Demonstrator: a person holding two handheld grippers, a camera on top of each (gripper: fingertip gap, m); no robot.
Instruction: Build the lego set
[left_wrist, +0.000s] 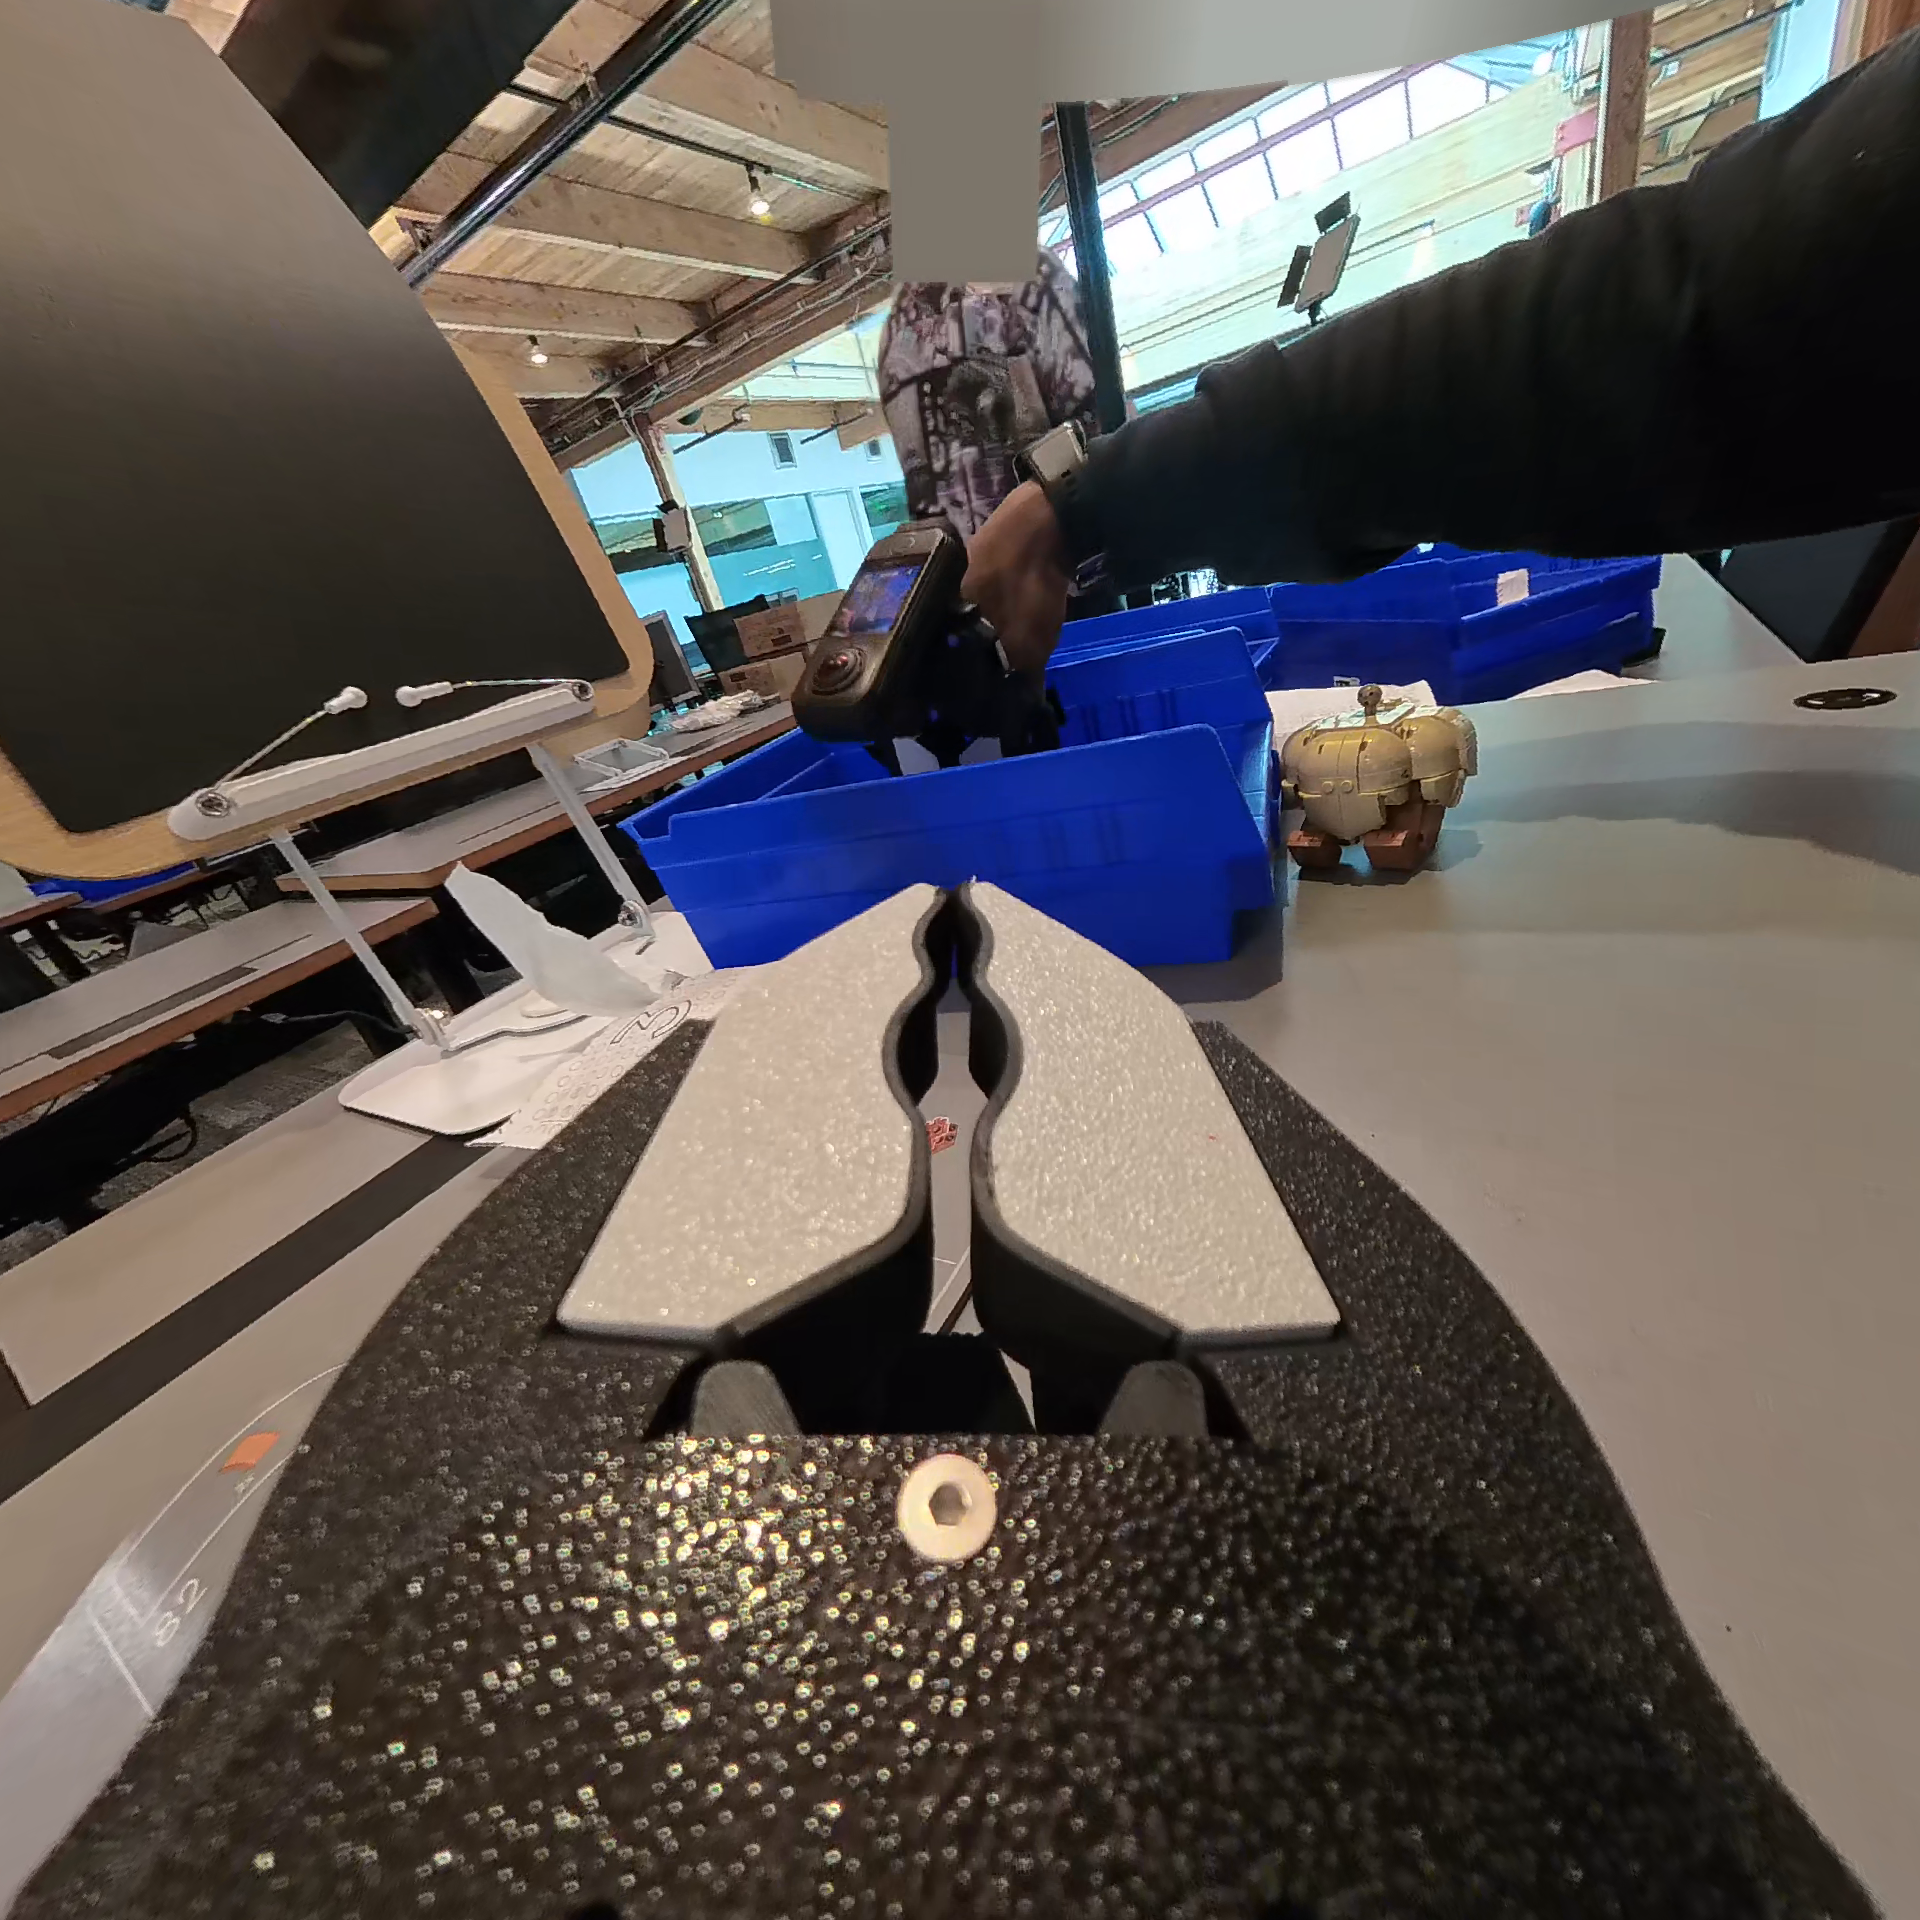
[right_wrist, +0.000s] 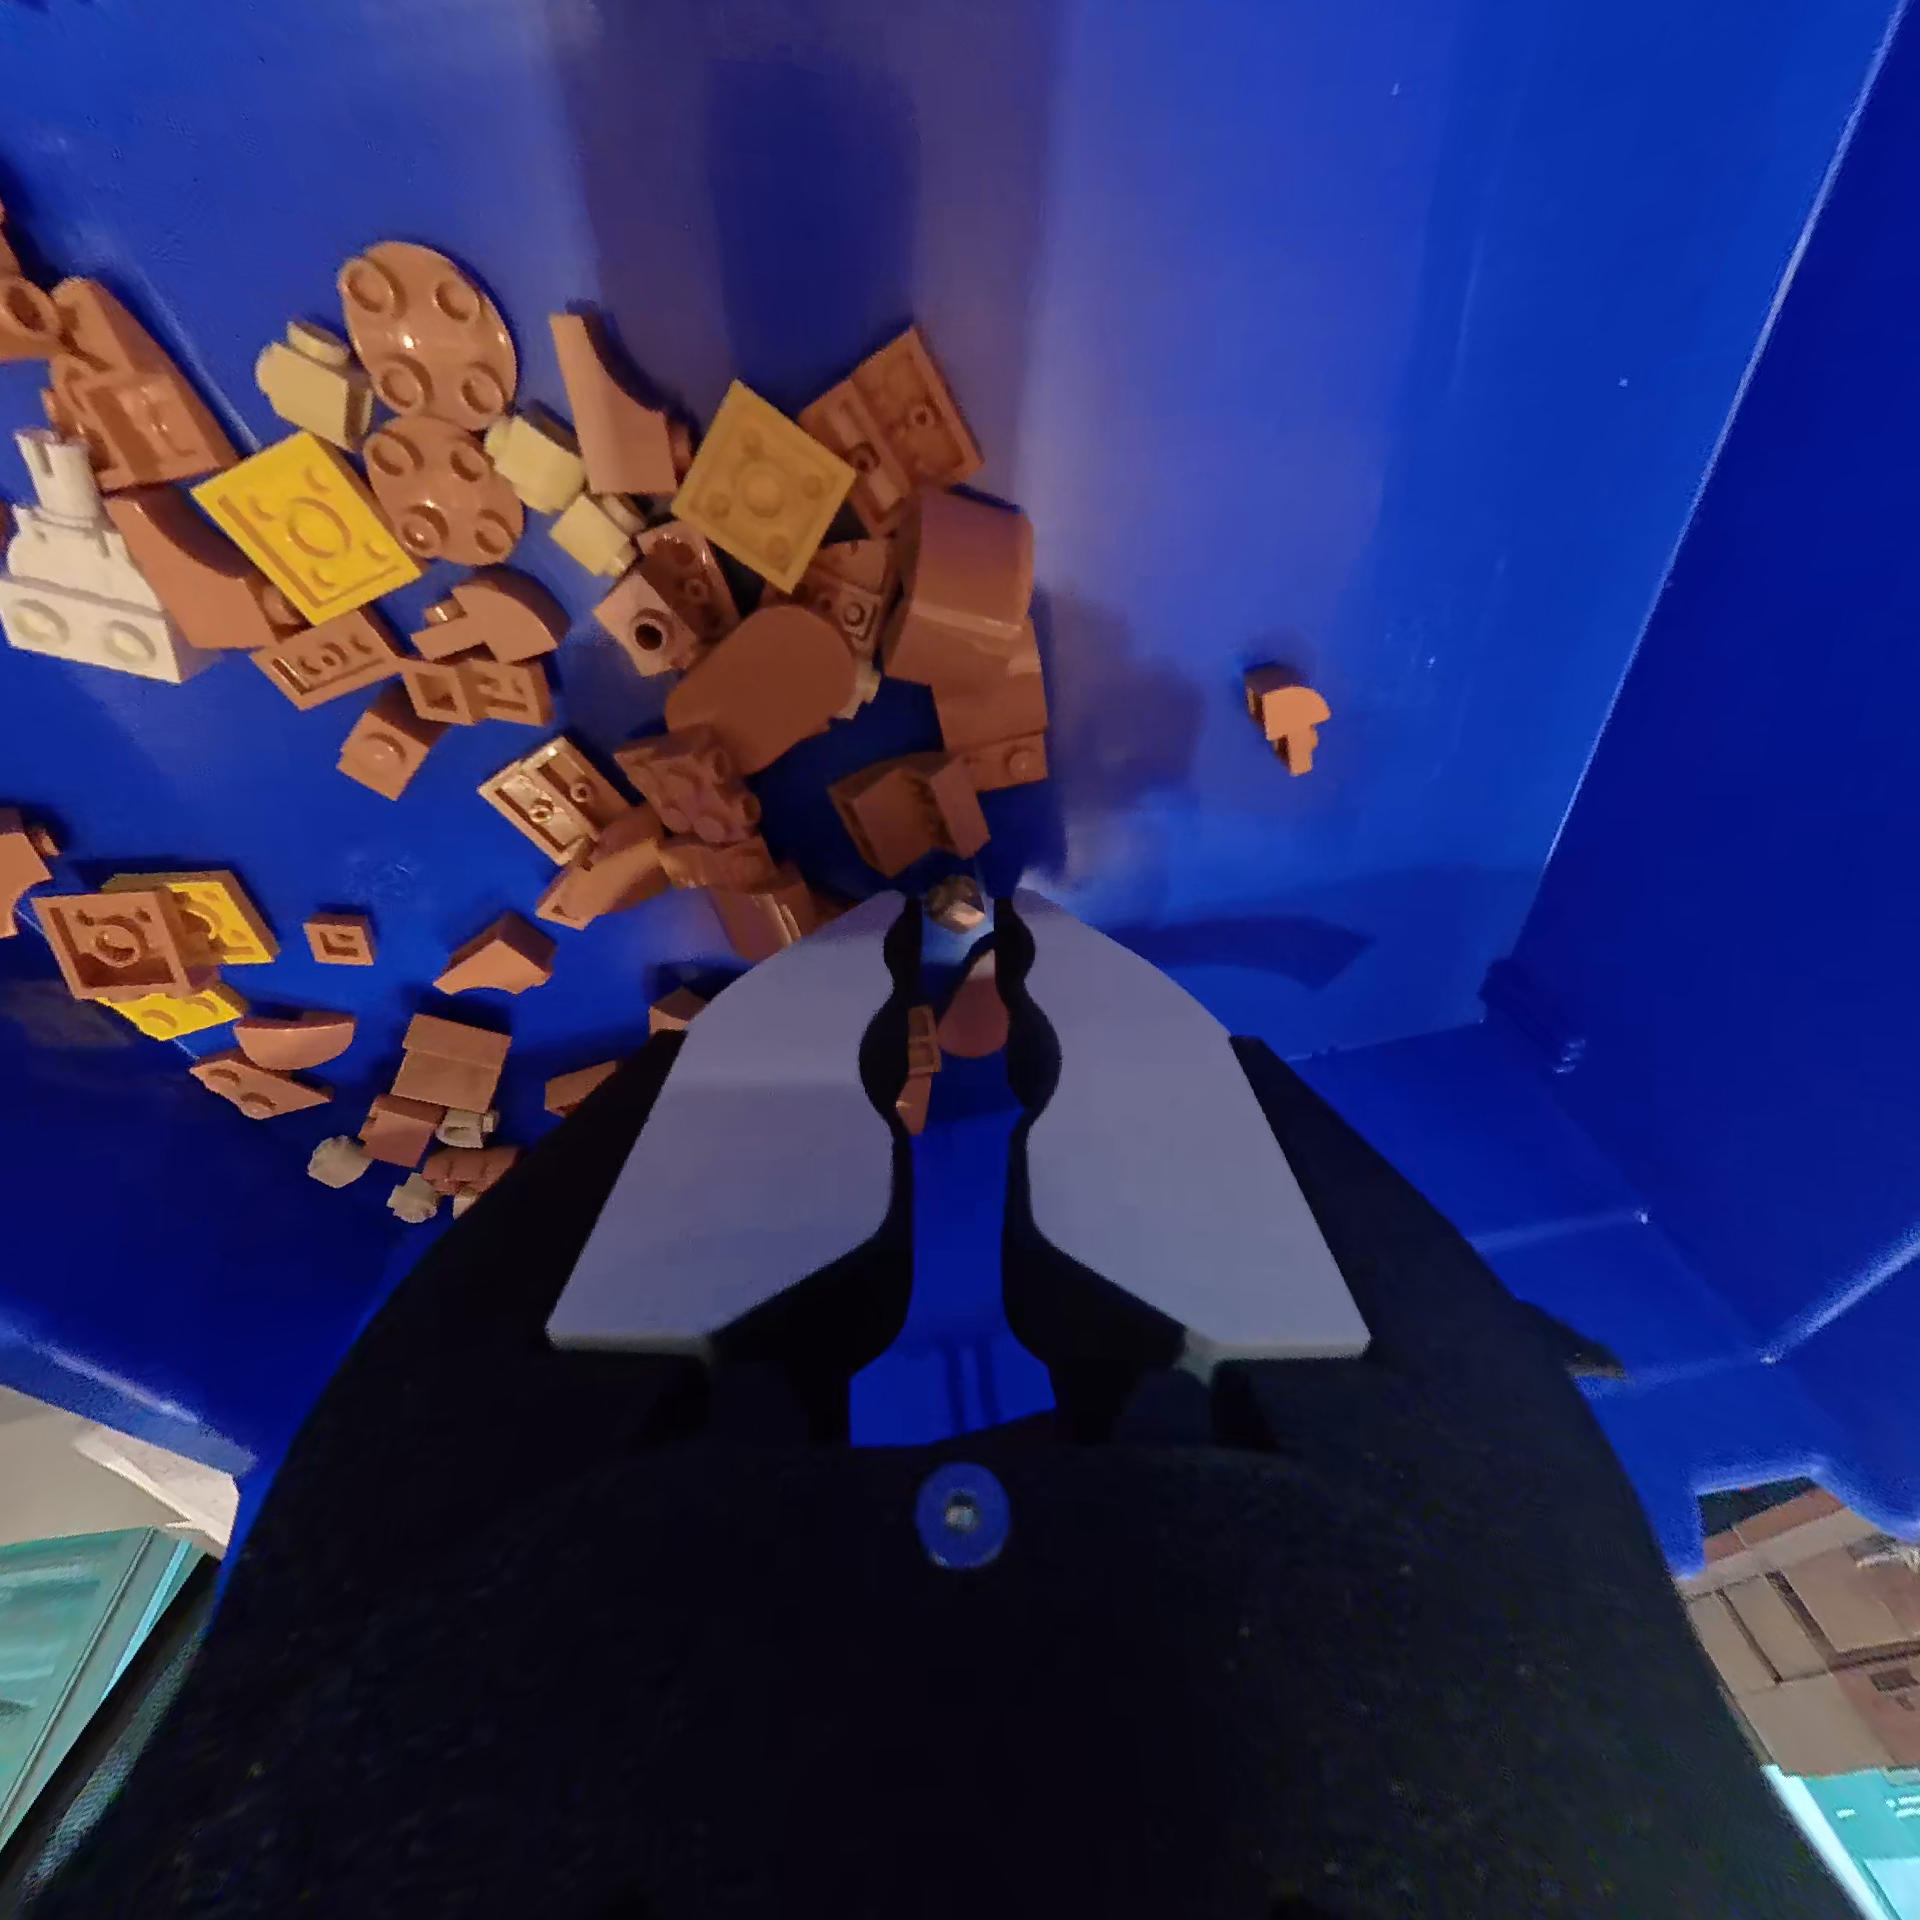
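Note:
My left gripper (left_wrist: 958, 891) is shut with nothing between its fingers, low over the grey table (left_wrist: 1558, 1143), just in front of a blue bin (left_wrist: 935, 831). In the left wrist view the right gripper (left_wrist: 914, 665), held by a hand in a dark sleeve, reaches down into that bin. In the right wrist view my right gripper (right_wrist: 956, 914) is inside the bin, slightly open. A small brown piece (right_wrist: 956, 902) sits between its fingertips with a little room on each side. A pile of brown, tan and yellow bricks (right_wrist: 727, 644) lies just beyond the tips.
A gold and brown brick-built figure (left_wrist: 1371, 769) stands on the table right of the bin. A dark board on a white stand (left_wrist: 260, 416) is at the left. More blue bins (left_wrist: 1455, 613) stand behind. A lone brown piece (right_wrist: 1288, 712) lies near the bin's wall (right_wrist: 1714, 727).

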